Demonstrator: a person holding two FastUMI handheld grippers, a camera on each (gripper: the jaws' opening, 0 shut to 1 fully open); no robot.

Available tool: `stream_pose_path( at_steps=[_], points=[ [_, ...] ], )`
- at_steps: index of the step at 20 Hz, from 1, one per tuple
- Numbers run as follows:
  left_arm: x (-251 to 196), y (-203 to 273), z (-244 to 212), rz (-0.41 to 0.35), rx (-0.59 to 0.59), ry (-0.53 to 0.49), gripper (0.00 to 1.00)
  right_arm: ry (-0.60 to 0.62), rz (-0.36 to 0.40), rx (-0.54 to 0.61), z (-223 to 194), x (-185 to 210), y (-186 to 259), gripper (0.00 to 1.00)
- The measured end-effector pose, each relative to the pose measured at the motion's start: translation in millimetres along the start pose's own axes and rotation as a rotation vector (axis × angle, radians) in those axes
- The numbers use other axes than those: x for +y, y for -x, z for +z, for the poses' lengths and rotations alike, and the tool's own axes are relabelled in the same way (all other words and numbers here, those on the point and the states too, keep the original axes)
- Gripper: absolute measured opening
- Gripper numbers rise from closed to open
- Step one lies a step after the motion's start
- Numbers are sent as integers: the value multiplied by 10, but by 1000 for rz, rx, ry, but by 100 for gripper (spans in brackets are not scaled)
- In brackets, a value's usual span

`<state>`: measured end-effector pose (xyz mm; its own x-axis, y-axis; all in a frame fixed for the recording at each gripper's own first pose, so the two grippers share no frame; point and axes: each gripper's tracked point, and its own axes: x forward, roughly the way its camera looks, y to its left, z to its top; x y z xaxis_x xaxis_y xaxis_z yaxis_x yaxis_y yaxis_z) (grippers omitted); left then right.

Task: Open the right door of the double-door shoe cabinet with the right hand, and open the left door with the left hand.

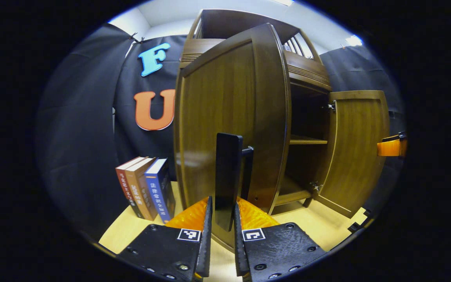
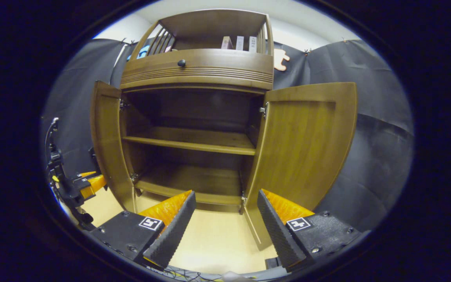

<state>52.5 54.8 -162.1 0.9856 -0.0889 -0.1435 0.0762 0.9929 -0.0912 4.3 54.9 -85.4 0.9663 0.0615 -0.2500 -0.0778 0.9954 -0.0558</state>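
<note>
The brown wooden double-door shoe cabinet (image 2: 198, 74) stands with both doors swung open. The left gripper (image 1: 222, 219) is clamped on the left door's (image 1: 217, 117) flat black handle (image 1: 227, 176). The right gripper (image 2: 225, 219) hangs spread before the cabinet, just beside the right door (image 2: 303, 141). Three upright books (image 1: 147, 188) stand beside the left door, their spine writing unreadable.

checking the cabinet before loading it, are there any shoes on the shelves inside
No: in the right gripper view both doors stand open and the middle shelf and bottom shelf of the shoe cabinet are bare wood.
</note>
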Motion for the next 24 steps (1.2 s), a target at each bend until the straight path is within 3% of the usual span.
stream_pose_path(
  at_steps=[3,4,5,7,9,12,13,14,24],
  points=[
    [370,122,-5,94,-4,-1,24,-1,24,6,3,72,-33,100],
    [504,114,4,118,-11,7,32,1,31,6,7,98,-42,100],
    [684,49,-42,188,-6,21,21,3,38,4,8,124,-43,100],
    [810,301,-13,162,-8,67,0,4,50,0,19,154,-45,100],
    [830,206,11,124,-24,16,0,8,62,1,24,186,-57,100],
    [906,189,-1,87,-31,24,0,10,68,-1,28,188,-46,100],
    [938,196,-13,81,-29,24,10,9,69,-1,29,183,-45,100],
    [943,197,1,70,-33,21,0,7,69,0,23,164,-49,100],
    [1212,161,-21,-40,-15,10,0,-11,72,2,5,107,-22,100]
  ],
)
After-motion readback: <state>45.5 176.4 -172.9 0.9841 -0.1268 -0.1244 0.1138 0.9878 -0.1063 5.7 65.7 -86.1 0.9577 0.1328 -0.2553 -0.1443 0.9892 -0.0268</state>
